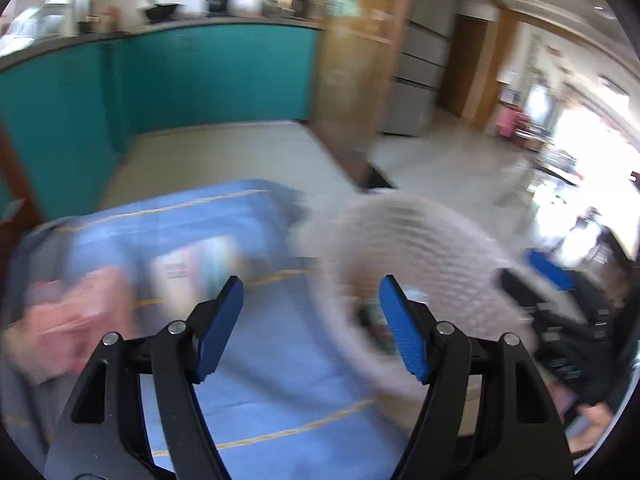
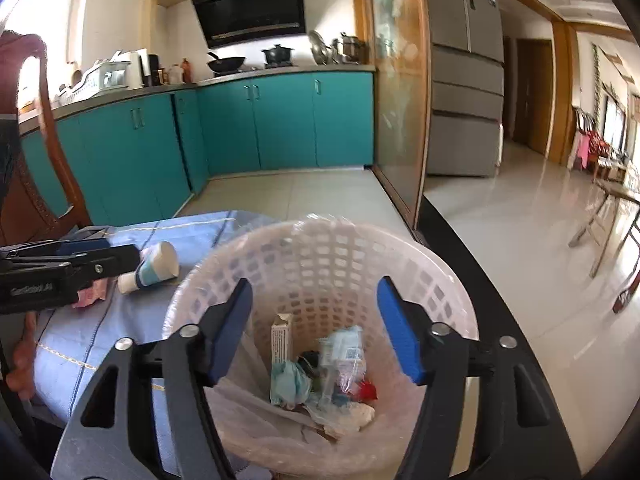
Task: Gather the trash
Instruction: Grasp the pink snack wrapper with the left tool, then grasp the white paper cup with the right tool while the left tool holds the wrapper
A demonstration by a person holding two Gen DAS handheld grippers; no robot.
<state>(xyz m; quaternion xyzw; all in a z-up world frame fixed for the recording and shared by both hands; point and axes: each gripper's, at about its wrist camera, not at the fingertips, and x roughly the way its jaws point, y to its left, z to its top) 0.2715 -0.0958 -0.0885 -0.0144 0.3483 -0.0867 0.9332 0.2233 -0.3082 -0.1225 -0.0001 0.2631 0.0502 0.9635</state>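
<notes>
A pale pink mesh waste basket (image 2: pixel 328 256) with a clear liner stands on the blue tablecloth (image 2: pixel 80 344) and holds several pieces of trash (image 2: pixel 324 368). My right gripper (image 2: pixel 314 328) is open and empty above the basket's mouth. My left gripper (image 1: pixel 310 328) is open and empty; its view is motion-blurred, with the basket (image 1: pixel 420 240) at its right. It reaches in from the left in the right wrist view (image 2: pixel 100 258). A white and blue tube (image 2: pixel 154 266) and a pink wrapper (image 2: pixel 90 294) lie on the cloth beside it.
The table's dark edge (image 2: pixel 500 280) runs along the right of the basket. A wooden chair (image 2: pixel 36 168) stands at the left. Teal kitchen cabinets (image 2: pixel 280 120) and a tiled floor lie beyond.
</notes>
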